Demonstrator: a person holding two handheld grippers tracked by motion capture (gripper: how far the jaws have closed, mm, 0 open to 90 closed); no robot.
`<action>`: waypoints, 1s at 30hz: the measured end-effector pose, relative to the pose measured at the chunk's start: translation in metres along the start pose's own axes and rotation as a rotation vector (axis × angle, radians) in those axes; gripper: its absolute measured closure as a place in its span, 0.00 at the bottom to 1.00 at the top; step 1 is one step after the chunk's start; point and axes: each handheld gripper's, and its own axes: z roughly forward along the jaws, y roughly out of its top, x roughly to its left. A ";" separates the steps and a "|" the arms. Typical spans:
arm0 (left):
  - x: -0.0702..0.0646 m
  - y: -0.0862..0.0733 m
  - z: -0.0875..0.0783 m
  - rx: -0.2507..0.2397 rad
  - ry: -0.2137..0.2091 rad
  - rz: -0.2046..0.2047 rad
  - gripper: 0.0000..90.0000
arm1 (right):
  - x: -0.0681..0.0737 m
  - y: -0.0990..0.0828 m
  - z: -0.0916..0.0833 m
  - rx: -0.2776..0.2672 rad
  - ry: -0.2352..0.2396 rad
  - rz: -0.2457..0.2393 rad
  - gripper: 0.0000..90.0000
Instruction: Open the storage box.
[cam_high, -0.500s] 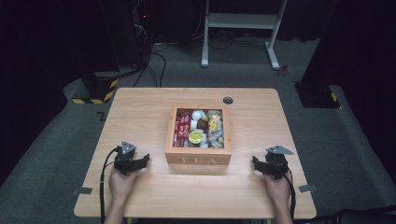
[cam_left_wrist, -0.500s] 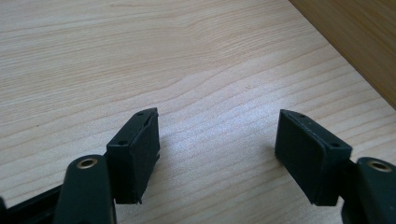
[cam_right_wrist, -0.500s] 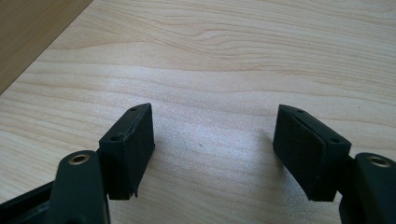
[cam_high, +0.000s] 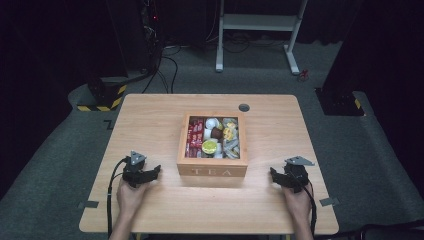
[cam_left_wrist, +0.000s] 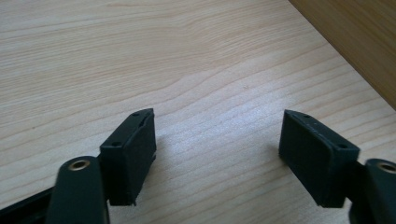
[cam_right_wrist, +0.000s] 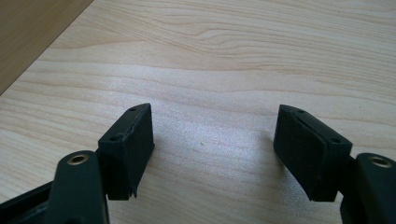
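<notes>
From the high view, the wooden tea box (cam_high: 212, 145) sits about in the middle of the table (cam_high: 150, 115), lid off, packed with sachets and little pods, "TEA" on the side facing me. My left gripper (cam_high: 150, 173) rests near the front edge, just left of the box's front-left corner, not touching it. My right gripper (cam_high: 276, 176) is near the front edge too, off toward the front-right corner, a bit further from the box.

Left gripper view: my left gripper (cam_left_wrist: 217, 140) has its jaws wide apart, just bare wood between them, and the box wall (cam_left_wrist: 359, 42) is up in the top right.

Right gripper view: same deal, my right gripper (cam_right_wrist: 214, 135) is spread wide with nothing in it, and the box wall (cam_right_wrist: 32, 32) peeks in top left.
</notes>
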 end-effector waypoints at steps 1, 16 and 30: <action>0.000 0.000 0.000 0.002 -0.007 0.001 0.28 | 0.000 0.000 0.000 -0.001 0.000 -0.002 0.32; -0.003 0.001 0.000 0.009 -0.025 0.021 0.27 | 0.000 0.000 0.000 0.000 0.001 -0.001 0.32; -0.015 -0.001 -0.010 -0.043 -0.138 0.043 0.36 | 0.000 0.000 0.000 0.000 0.001 -0.001 0.32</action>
